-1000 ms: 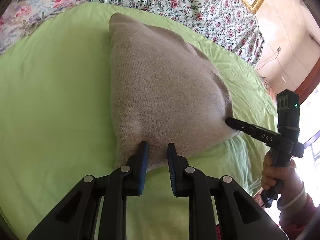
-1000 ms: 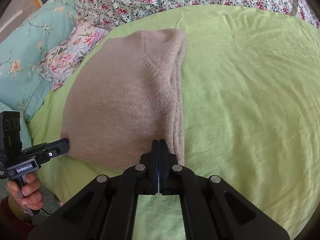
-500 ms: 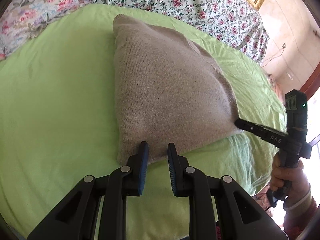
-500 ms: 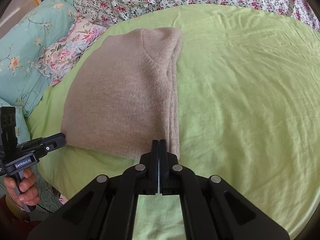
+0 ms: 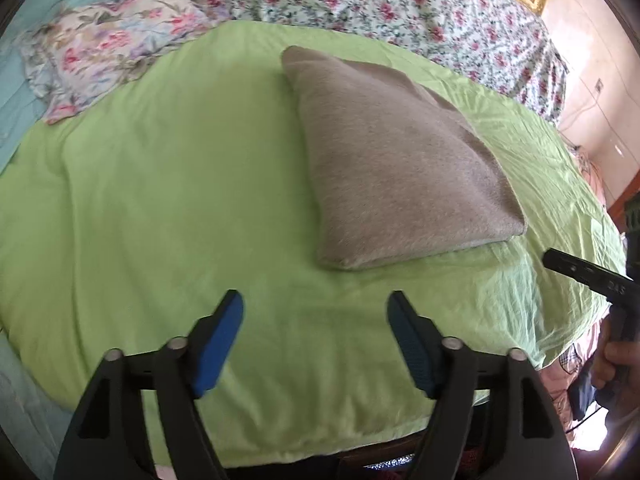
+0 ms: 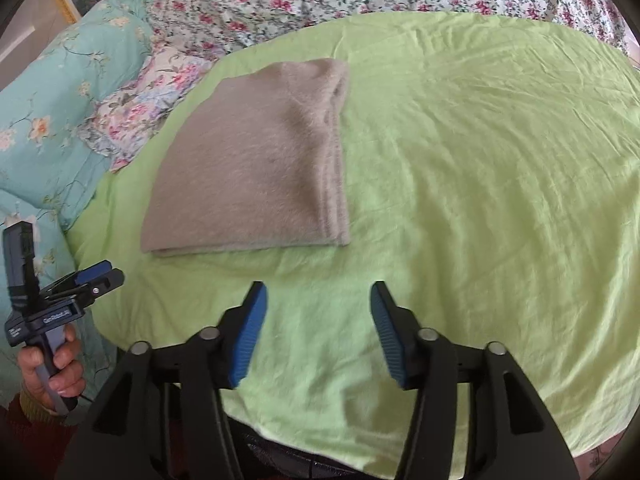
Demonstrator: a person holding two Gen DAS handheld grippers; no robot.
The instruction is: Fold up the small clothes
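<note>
Left wrist: green sheet (image 5: 160,200), floral bedding (image 5: 380,4) behind.

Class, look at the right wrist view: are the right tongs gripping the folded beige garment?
No. The right tongs are opening over bare green sheet, with nothing between the pads, and the beige garment lies apart, beyond them.

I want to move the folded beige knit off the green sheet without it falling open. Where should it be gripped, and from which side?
Probably the near corners, from the bed's near edge. The folded knit lies flat, its near edge facing both grippers, stacked layer edges along its right side. The right gripper and left gripper, jaws opening and empty, could each pinch every layer at a corner.
</note>
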